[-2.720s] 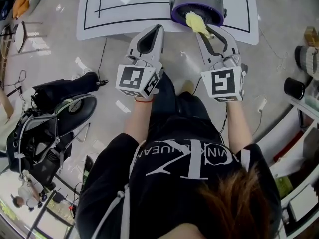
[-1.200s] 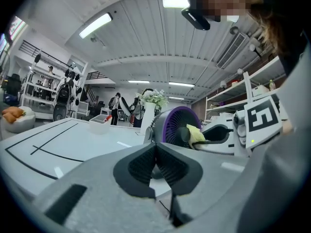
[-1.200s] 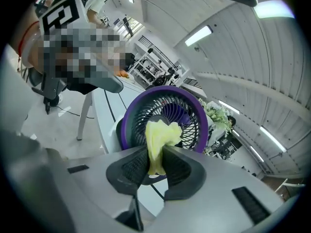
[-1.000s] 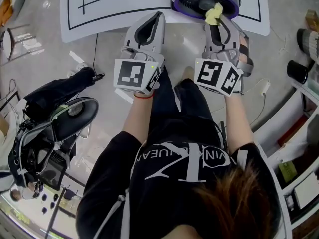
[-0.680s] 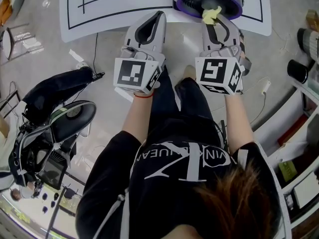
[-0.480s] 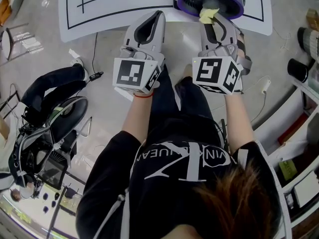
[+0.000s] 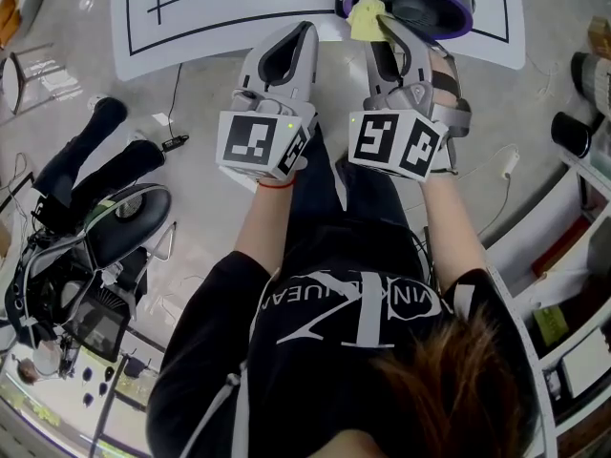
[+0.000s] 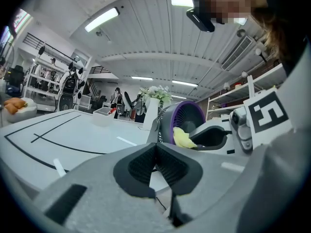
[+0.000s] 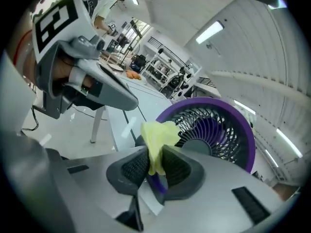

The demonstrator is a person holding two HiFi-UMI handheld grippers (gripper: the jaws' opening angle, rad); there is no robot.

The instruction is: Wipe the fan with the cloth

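Right gripper (image 9: 154, 168) is clamped on the yellow cloth (image 9: 158, 139). Left gripper (image 8: 156, 152) is closed on nothing, idle beside it. Drag the cloth's free end across the fan (image 9: 214, 130) grille with light pressure; don't snag the bars. The fan stands at the table (image 7: 239, 12) edge, just ahead of the right jaws, with the cloth at its left edge.

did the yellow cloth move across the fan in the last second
Yes. In the head view the cloth has slid left, from right of the middle of the fan's purple rim to that rim's left edge.
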